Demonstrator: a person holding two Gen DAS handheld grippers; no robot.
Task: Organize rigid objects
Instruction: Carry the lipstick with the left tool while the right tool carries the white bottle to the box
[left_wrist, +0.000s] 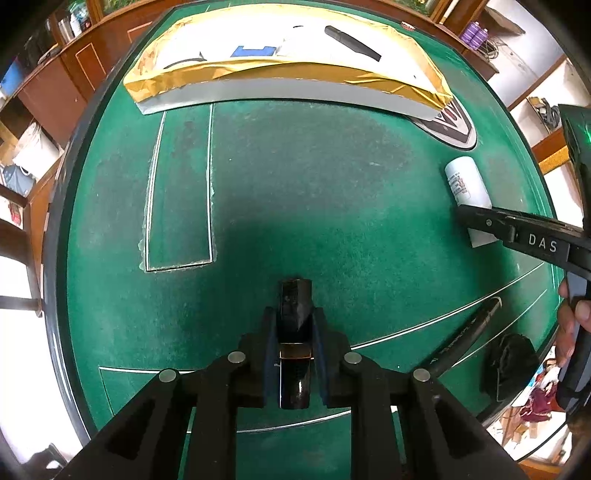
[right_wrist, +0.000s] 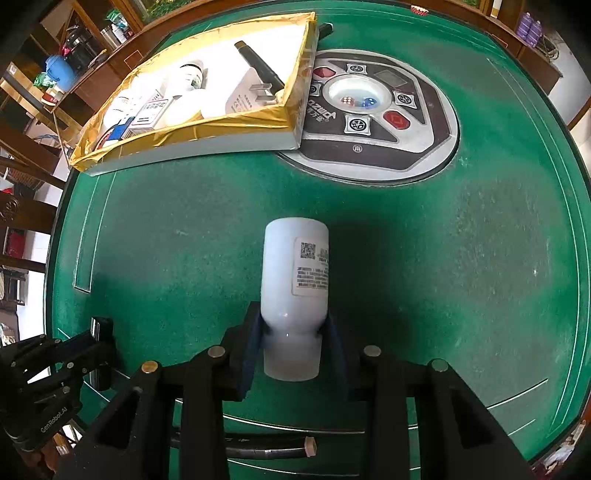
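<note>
White bottle (right_wrist: 293, 291) sits pinched at its neck in our right hand-held gripper (right_wrist: 293, 347), body pointing fwd, off the green surface (right_wrist: 461, 258), prob. for a clear carry. Left hand-held gripper (left_wrist: 294, 332) is clamped on a dark tube (left_wrist: 294, 314) likewise. Gold-lined box (right_wrist: 207, 142), far left, already holds similar items; we judge both go there. A pen (right_wrist: 273, 448) lies near edge.
</note>
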